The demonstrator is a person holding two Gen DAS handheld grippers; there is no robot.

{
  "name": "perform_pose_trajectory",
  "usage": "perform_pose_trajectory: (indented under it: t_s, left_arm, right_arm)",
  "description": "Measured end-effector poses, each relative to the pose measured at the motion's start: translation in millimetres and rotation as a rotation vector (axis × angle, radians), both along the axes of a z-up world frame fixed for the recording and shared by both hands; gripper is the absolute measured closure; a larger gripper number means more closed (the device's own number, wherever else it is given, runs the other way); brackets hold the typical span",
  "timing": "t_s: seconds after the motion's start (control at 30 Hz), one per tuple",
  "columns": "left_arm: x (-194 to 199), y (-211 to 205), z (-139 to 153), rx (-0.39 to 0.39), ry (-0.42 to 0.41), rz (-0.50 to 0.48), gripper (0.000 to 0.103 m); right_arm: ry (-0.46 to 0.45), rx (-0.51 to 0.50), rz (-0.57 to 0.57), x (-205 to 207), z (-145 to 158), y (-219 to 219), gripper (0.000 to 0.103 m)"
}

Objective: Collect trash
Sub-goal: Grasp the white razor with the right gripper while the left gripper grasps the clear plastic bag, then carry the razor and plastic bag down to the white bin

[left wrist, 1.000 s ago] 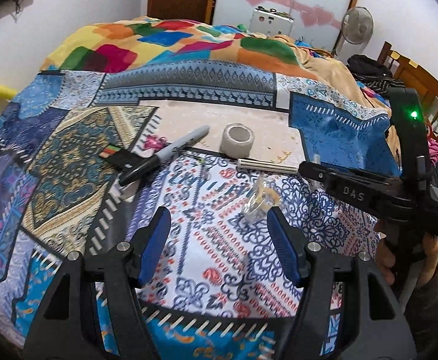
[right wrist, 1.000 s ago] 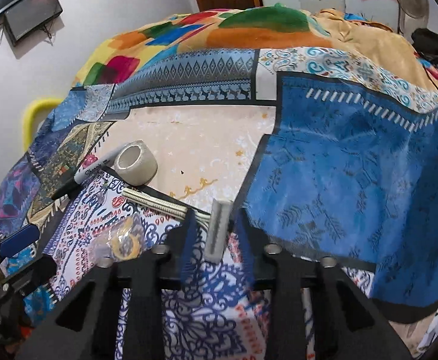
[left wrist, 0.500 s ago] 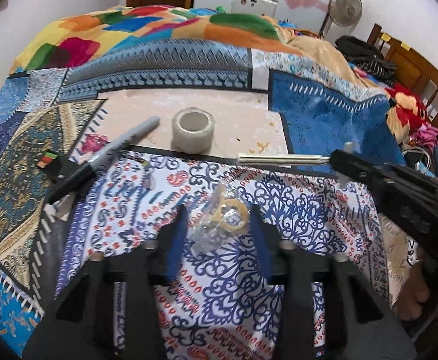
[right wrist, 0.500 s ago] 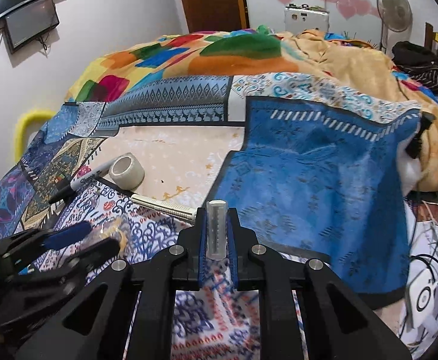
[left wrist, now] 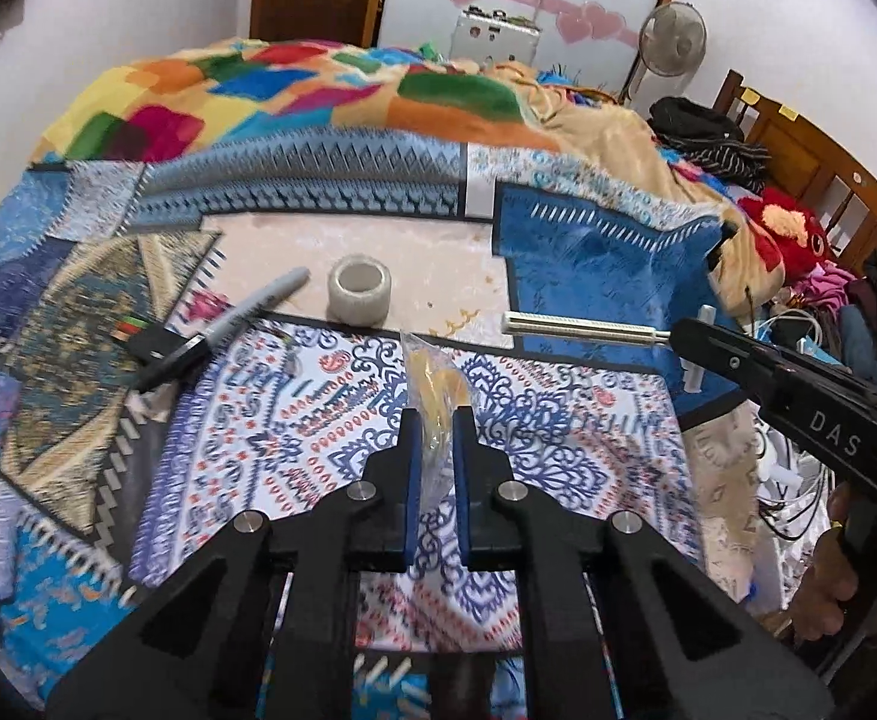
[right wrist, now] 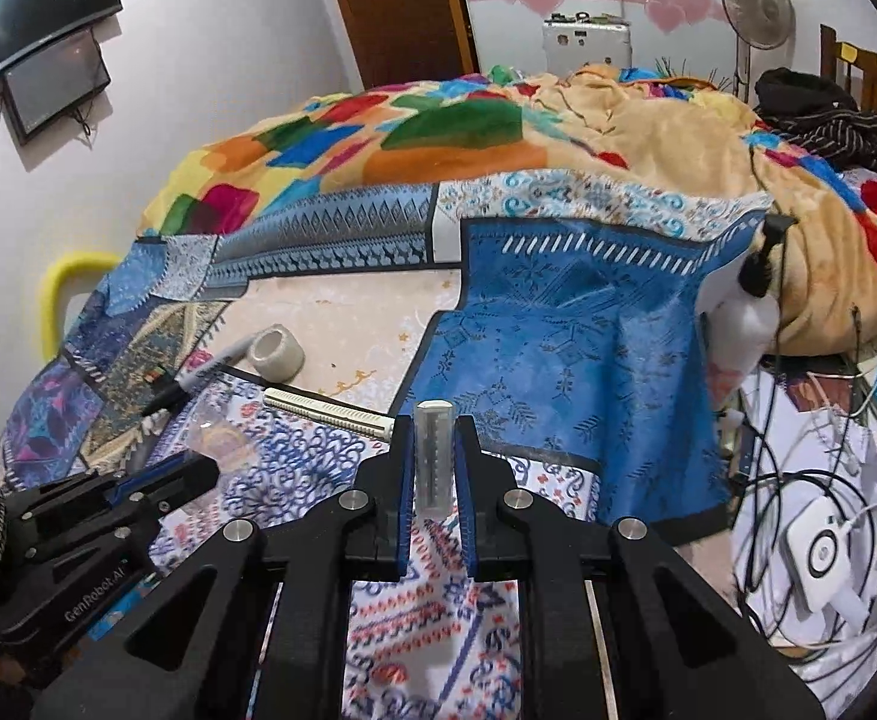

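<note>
My left gripper [left wrist: 436,420] is shut on a clear plastic wrapper with yellow inside [left wrist: 432,384], held over the patterned cloth [left wrist: 318,420]. My right gripper [right wrist: 432,429] is shut on a small clear plastic tube [right wrist: 433,456] standing upright between its fingers; the tube also shows in the left wrist view [left wrist: 695,354]. A tape roll [left wrist: 359,289], a black marker [left wrist: 222,330] and a white comb-like strip [left wrist: 582,325] lie on the bed cover. The wrapper also shows in the right wrist view [right wrist: 222,438] at the left gripper's tips [right wrist: 198,471].
A small black card with coloured stripes [left wrist: 144,336] lies beside the marker. A bright blanket [left wrist: 318,96] is heaped behind. Cables and a charger [right wrist: 822,546] lie on the floor at right. A fan [left wrist: 675,42] and a wooden headboard [left wrist: 798,150] stand at far right.
My left gripper has closed fully on the wrapper and lifted it. My right gripper, shut on the tube, has risen and pulled back from the bed.
</note>
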State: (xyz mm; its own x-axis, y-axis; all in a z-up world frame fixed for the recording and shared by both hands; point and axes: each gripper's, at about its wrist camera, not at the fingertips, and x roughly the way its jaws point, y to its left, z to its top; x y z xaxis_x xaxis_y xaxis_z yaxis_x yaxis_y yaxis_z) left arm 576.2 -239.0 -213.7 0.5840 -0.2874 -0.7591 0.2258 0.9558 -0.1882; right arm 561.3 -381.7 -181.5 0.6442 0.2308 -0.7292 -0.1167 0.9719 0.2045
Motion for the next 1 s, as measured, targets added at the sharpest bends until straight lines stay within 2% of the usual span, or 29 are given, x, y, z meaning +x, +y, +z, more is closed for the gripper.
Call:
perform_pose_trajectory:
  t_s: [0.4,0.6,0.73,1.0]
  left_arm:
    - [-78,14,99,0.035,-0.123,0.026,0.095]
    - [-129,36,142,0.031,-0.181,0.069,0.095]
    - [-161,55,164,0.023,-0.212,0.106,0.095]
    - [-226,94,186,0.011,-0.258,0.178,0.095]
  right_arm:
    - [-0.098,0.015,0.035,-63,82,12,0.092]
    - [-0.136,0.04,0.069,-101,118,24,0.092]
    - [-0.154,0.045,0.095,-126,135,33,0.091]
    - [-0.181,0.044,0.171,-176,156,65,0.091]
